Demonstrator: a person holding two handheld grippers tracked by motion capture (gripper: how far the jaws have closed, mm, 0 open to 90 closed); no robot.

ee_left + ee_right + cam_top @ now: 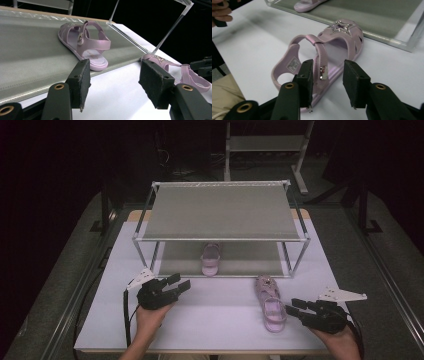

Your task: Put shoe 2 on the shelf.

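High view: a two-tier rack stands on the white desk. One pink sandal lies on the rack's lower shelf, at its front edge. A second pink sandal lies on the desk just in front of the rack, right of centre. The left gripper hovers in front of the rack's left half, fingers apart and empty. The right gripper sits just right of the desk sandal's heel.

Left gripper view: the fingers stand wide, nothing between them; the shelf sandal lies beyond them on the rack.

Right gripper view: the fingers stand partly open, astride the desk sandal's outer side at the buckle strap; the pads do not press on it. The star-trimmed toe points toward the rack.
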